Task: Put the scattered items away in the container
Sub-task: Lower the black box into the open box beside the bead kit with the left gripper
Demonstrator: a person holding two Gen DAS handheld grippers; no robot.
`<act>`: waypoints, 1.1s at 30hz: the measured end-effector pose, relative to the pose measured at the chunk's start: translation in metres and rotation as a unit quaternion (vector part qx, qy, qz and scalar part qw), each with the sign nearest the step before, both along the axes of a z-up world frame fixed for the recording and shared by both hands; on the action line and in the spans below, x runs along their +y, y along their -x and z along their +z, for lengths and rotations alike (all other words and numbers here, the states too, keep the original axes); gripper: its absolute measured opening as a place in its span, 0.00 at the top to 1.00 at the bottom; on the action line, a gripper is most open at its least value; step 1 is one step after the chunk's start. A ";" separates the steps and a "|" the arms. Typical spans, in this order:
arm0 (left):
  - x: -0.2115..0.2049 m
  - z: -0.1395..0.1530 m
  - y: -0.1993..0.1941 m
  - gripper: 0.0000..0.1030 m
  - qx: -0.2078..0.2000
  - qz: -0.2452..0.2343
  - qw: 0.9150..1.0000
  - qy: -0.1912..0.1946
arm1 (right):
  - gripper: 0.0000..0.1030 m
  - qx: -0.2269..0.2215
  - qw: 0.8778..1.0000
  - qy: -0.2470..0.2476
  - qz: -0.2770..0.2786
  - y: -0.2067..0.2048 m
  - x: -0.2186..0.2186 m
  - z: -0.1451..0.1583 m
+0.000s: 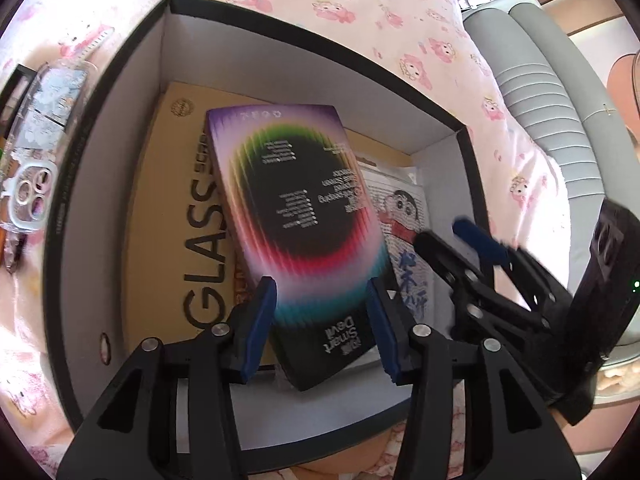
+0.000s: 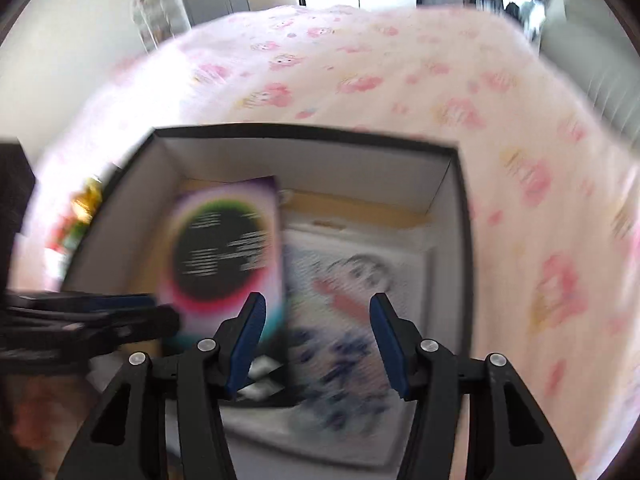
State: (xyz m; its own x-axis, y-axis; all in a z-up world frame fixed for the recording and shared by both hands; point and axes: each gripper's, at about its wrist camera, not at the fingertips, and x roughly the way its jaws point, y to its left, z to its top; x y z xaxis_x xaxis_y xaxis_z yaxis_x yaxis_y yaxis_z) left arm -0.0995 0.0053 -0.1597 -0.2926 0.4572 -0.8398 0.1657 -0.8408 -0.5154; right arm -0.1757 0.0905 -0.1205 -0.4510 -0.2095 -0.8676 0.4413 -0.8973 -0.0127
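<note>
Both grippers hang over the box [image 1: 120,92] on a pink sheet [image 1: 360,8].

The left gripper [image 1: 322,322] pinches the rainbow pack [image 1: 296,208], tilted over a yellow pack [image 1: 168,216] inside. The right gripper [image 2: 318,340] hangs spread and empty above a cartoon pouch [image 2: 360,280]. A phone case [image 1: 36,152] lies outside the box.

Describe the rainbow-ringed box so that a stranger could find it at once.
Look inside the black-rimmed white cardboard container on the pink cartoon-print bedsheet. The flat rectangular box with a black circle inside rainbow rings lies slanted over the yellow "GLASS" package; no neighbour is rainbow-coloured.
</note>
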 end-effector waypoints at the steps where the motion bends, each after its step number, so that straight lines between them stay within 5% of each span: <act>1: -0.006 0.002 -0.002 0.54 0.001 0.001 1.000 0.002 | 0.51 0.008 1.000 -0.022 0.009 0.002 -0.007 -0.001; 10: -0.002 0.005 0.005 0.54 0.004 -0.004 1.000 0.004 | 0.51 -0.081 0.996 0.042 0.018 -0.003 -0.002 -0.021; 16: -0.012 0.012 -0.002 0.55 0.023 0.007 1.000 -0.013 | 0.53 -0.133 0.979 0.149 0.046 -0.015 0.010 -0.020; 24: 0.010 0.014 -0.001 0.55 0.033 -0.057 0.994 -0.091 | 0.56 0.006 0.994 0.095 -0.047 -0.028 0.058 0.019; 30: 0.059 0.019 0.025 0.57 0.031 -0.124 0.990 -0.052 | 0.57 0.027 0.989 0.128 -0.067 -0.020 0.078 0.030; 33: 0.073 0.027 0.034 0.57 0.051 -0.129 0.986 0.090 | 0.60 0.030 0.988 0.119 -0.092 -0.016 0.091 0.028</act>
